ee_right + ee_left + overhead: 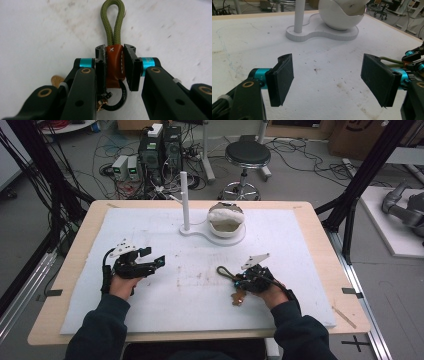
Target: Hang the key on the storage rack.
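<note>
A keychain point(114, 63) with an olive cord loop point(112, 22), a brown leather wrap, a black ring and a brass key point(238, 297) is held just above the white mat point(200, 285). My right gripper point(115, 51) is shut on the leather wrap, with the loop sticking out past the jaws. In the high view this gripper point(235, 280) is at the right front of the mat. My left gripper point(152, 256) hovers at the left, wide open with nothing between its pads point(283, 75). The olive cord point(388, 60) also shows at the right edge of the left gripper view.
A white stand with an upright post point(184, 200) and a cracked white bowl-like shell point(226, 220) sits at the back middle of the mat. Beyond the wooden table point(75, 260) are a stool point(247, 154), computer boxes point(160, 150), floor cables and black frame struts point(367, 170).
</note>
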The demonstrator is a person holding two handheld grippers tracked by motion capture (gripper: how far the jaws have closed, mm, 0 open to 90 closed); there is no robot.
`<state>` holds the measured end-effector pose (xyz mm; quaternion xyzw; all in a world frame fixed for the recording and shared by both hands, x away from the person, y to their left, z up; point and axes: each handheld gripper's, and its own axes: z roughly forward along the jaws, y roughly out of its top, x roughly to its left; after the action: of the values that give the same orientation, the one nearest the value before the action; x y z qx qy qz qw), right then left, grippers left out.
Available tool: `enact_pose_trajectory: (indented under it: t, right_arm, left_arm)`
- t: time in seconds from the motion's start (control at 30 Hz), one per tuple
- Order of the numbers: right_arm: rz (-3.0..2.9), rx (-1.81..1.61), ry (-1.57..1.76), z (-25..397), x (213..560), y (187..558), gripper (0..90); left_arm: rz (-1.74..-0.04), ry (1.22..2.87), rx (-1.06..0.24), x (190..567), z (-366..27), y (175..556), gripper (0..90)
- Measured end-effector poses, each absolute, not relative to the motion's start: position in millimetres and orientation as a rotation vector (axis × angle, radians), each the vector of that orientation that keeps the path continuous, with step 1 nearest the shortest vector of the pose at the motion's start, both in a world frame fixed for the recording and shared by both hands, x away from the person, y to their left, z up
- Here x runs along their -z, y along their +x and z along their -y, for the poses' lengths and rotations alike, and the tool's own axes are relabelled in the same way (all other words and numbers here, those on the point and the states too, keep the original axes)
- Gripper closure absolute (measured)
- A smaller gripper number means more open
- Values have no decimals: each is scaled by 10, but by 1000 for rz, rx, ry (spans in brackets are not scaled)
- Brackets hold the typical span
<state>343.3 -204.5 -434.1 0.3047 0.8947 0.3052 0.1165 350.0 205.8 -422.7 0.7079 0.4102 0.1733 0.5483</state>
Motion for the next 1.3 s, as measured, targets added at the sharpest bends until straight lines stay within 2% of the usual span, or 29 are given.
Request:
enact_pose_trajectory:
  t: [0.37,0.83,1.3]
  right_arm:
    - [-2438,-1331,902,2049,4079,3471,747]
    - [-2254,-1421,758,1525,3621,3900,746]
    - [-2119,-1408,720,1057,3168,4273,746]
  left_arm:
    - [-963,1652,-412,4218,-2091,3504,265]
    - [-985,1557,-469,4174,-2411,3489,265]
    - [-994,1565,-461,4189,-2426,3504,265]
